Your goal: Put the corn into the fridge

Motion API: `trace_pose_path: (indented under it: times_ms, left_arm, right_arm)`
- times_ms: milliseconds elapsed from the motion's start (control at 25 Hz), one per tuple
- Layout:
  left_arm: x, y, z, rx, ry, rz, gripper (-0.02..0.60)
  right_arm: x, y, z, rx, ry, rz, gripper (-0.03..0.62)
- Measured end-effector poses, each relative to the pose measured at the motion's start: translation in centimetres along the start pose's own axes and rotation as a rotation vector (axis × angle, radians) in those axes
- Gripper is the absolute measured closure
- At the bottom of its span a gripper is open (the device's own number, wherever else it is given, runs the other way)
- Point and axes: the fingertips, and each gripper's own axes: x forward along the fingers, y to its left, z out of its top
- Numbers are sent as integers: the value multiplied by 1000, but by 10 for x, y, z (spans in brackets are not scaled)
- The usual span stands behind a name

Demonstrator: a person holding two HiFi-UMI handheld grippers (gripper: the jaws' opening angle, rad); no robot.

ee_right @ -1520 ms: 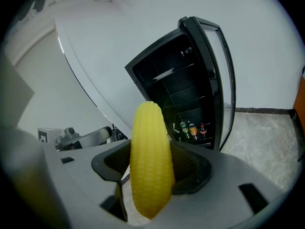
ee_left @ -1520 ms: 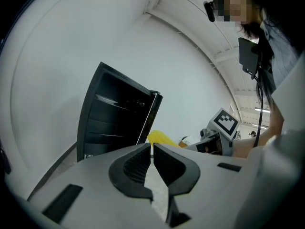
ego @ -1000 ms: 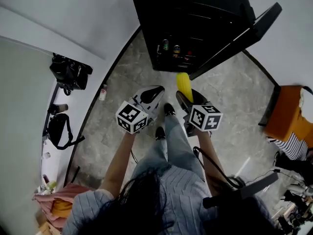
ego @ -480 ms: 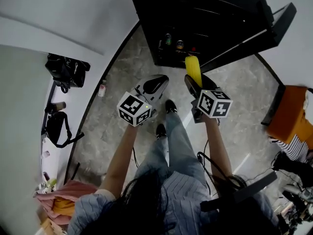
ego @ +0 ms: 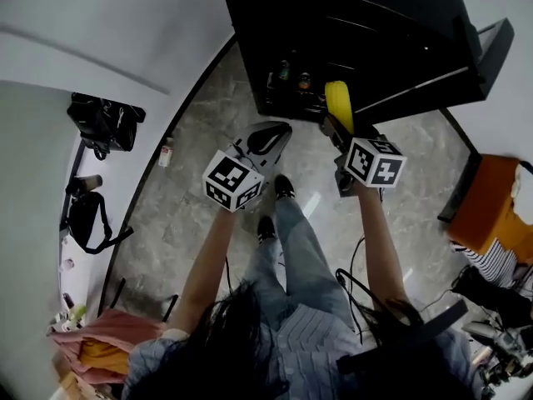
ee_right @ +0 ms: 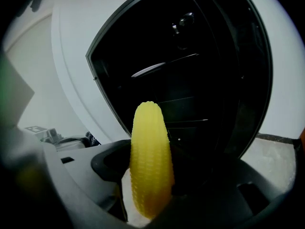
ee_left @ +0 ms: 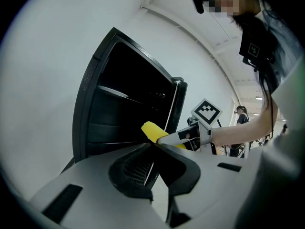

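While the right gripper (ego: 333, 127) clamps its jaws on the corn (ego: 338, 104), the cob points at the open fridge (ego: 366, 32) (black, upper centre of frame). Left gripper (ego: 268, 138), just left: jaws together, holding nothing.

The person wore a pale blue-grey shirt (ego: 308, 332) with fine stripes, its sleeves ending above the elbows, with faded blue jeans (ego: 291, 240) and black shoes (ego: 285, 187). The hair (ego: 225, 340) was long and dark. A black box (ee_left: 251, 51) with a white square marker sat at the chest. The left gripper (ego: 271, 136) had a light grey shell and black jaws with ribbed inner faces. Its cube (ego: 232, 180) bore black-and-white square markers. The right gripper (ego: 336, 126) was built alike, with its own marker cube (ego: 375, 161). A thin black cable (ego: 354, 265) looped beside the right forearm.
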Motion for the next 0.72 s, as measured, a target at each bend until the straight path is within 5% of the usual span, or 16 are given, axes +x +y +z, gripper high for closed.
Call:
trace_pose_path:
  times_ms: [720]
  left_arm:
    - [33, 17, -24, -11, 53, -15, 574]
  right_arm:
    - [123, -45, 61, -131, 41, -48, 339]
